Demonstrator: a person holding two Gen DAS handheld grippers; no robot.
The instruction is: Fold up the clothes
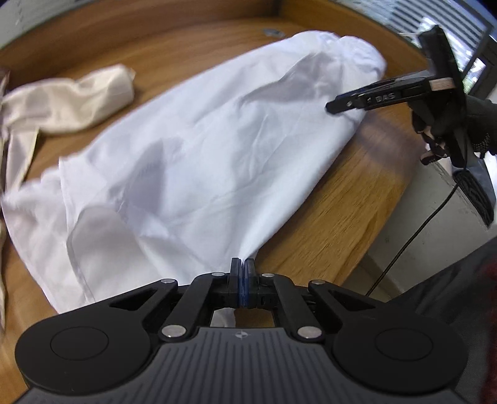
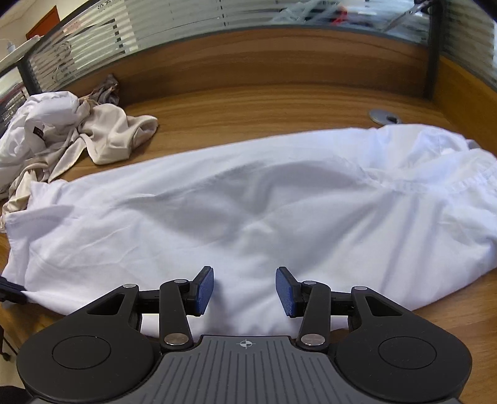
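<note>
A long white garment (image 1: 198, 155) lies spread across the wooden desk (image 1: 326, 217). My left gripper (image 1: 242, 270) is shut, its blue pads pinching the garment's near corner. In the right wrist view that corner is drawn into a point at the far left, where the left gripper (image 2: 11, 292) shows as a dark tip. My right gripper (image 2: 244, 290) stands open low over the near edge of the white garment (image 2: 248, 202), with cloth under the gap and its pads not pressing it. In the left wrist view the right gripper (image 1: 334, 107) hovers by the garment's far end, held by a gloved hand (image 1: 450, 121).
A heap of beige and white clothes (image 2: 77, 133) lies on the desk past the garment's left end, and shows as a beige piece (image 1: 71, 102) in the left wrist view. A grey cable grommet (image 2: 384, 117) sits at the back. A glass partition (image 2: 217, 25) bounds the desk. A black cable (image 1: 403, 248) hangs off the desk's edge.
</note>
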